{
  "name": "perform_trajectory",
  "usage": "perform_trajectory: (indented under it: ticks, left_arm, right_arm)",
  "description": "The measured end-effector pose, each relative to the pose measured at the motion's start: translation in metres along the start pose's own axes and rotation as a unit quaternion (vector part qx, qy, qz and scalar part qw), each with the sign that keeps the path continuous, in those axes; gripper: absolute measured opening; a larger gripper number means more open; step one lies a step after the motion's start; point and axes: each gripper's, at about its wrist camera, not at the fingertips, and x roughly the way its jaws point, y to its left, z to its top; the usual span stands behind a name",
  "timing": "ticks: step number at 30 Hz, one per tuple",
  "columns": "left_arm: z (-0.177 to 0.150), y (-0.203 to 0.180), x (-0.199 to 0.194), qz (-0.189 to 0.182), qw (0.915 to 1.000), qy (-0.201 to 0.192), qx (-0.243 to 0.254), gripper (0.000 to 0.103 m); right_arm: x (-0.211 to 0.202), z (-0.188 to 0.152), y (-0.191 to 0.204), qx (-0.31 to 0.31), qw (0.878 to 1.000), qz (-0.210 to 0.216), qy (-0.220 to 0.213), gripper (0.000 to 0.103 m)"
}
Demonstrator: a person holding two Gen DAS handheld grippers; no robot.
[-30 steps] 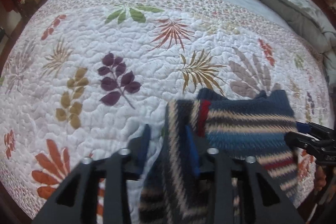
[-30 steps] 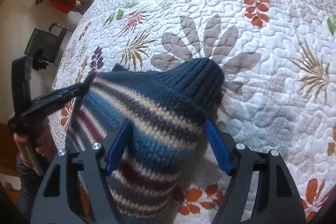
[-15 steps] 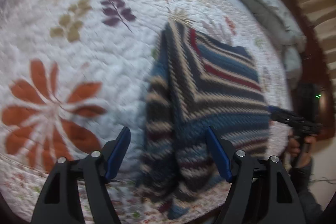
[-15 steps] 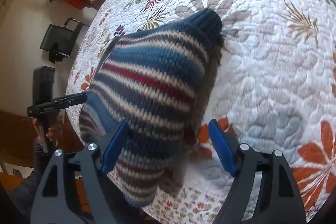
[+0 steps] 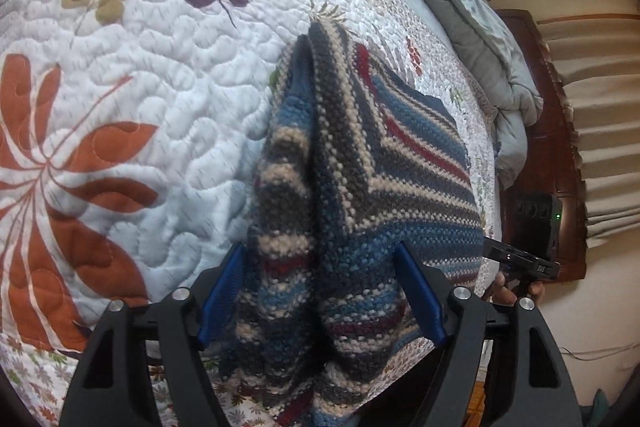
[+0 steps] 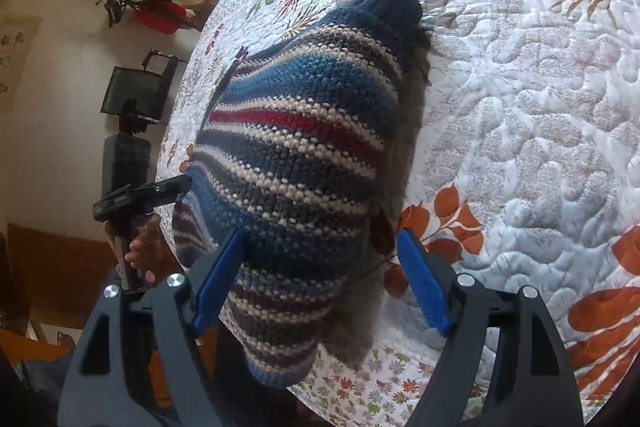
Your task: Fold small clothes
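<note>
Striped knit sweater (image 5: pixel 360 195) lying on the leaf-print quilt (image 5: pixel 120 87), right at the near edge of the bed, lower part spilling over the side. Folded partway already by the look of it: a thick ridge of doubled knit running up the middle in the left wrist view, navy ribbed cuff (image 6: pixel 394 1) at the far end in the right wrist view.

Left gripper (image 5: pixel 320 291) spread wide, blue pads either side of the bunched knit, clamping nothing. Right gripper (image 6: pixel 320 283) likewise gaping over the striped panel, nothing pinched.

Likely next: taking hold for another fold. Best to go low and bite both layers of the doubled edge, not just the top one, since chunky knit slips and stretches. Worth pinching close to the corners, matching heights on both sides, then lifting away from the bed edge so the overhang doesn't drag the whole thing off. Slow laydown, smooth outward
</note>
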Motion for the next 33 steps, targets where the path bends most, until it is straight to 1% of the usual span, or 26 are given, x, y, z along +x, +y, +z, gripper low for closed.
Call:
perform_trajectory:
  ticks: [4,8,11,13,16,18,20,21,24,26,27,30,31,32,33]
  left_arm:
    - [0.001,0.011,0.004,-0.038,0.9992,0.008,-0.011,0.076]
    - [0.004,0.016,0.011,-0.058,0.9981,0.015,-0.009,0.079]
    - [0.008,0.021,0.023,-0.080,0.9963,0.027,-0.014,0.081]
    - [0.011,0.022,0.027,-0.087,0.9956,0.031,-0.015,0.082]
    - [0.014,0.022,0.032,-0.095,0.9949,0.032,-0.008,0.082]
    - [0.016,0.020,0.034,-0.106,0.9938,0.031,-0.010,0.082]
    - [0.015,0.021,0.034,-0.132,0.9907,0.025,-0.018,0.082]
    - [0.015,0.020,0.036,-0.136,0.9902,0.024,-0.019,0.082]
    - [0.014,0.013,0.044,-0.110,0.9936,0.026,-0.003,0.083]
    - [0.016,0.004,0.051,-0.084,0.9958,0.034,0.007,0.086]
    - [0.017,0.000,0.054,-0.072,0.9966,0.038,0.007,0.088]
    - [0.021,-0.008,0.059,-0.041,0.9980,0.048,0.005,0.089]
    - [0.021,-0.009,0.059,-0.033,0.9982,0.049,0.005,0.086]
    - [0.021,-0.010,0.057,-0.026,0.9985,0.047,0.002,0.083]
    - [0.020,-0.011,0.056,-0.021,0.9988,0.044,-0.002,0.077]
  right_arm:
    - [0.005,0.002,0.003,-0.005,1.000,0.007,0.005,0.079]
    - [0.010,0.005,0.005,-0.002,1.000,0.021,0.006,0.079]
    - [0.017,0.006,0.004,0.005,0.999,0.040,0.013,0.081]
    - [0.020,0.008,0.002,0.011,0.999,0.051,0.014,0.081]
    - [0.027,0.011,0.001,0.019,0.997,0.070,0.017,0.081]
    - [0.032,0.012,0.001,0.021,0.996,0.081,0.020,0.084]
    - [0.035,0.013,0.001,0.021,0.996,0.082,0.020,0.087]
    - [0.037,0.013,0.002,0.021,0.996,0.083,0.021,0.087]
    - [0.041,0.014,0.002,0.020,0.996,0.083,0.023,0.088]
    - [0.044,0.014,0.001,0.022,0.996,0.084,0.024,0.089]
    - [0.045,0.015,0.001,0.022,0.996,0.083,0.026,0.090]
    - [0.052,0.017,0.001,0.024,0.996,0.082,0.026,0.090]
    - [0.054,0.018,0.001,0.026,0.996,0.084,0.025,0.090]
    - [0.054,0.018,0.000,0.026,0.996,0.085,0.024,0.085]
    - [0.054,0.017,0.001,0.022,0.996,0.082,0.022,0.082]
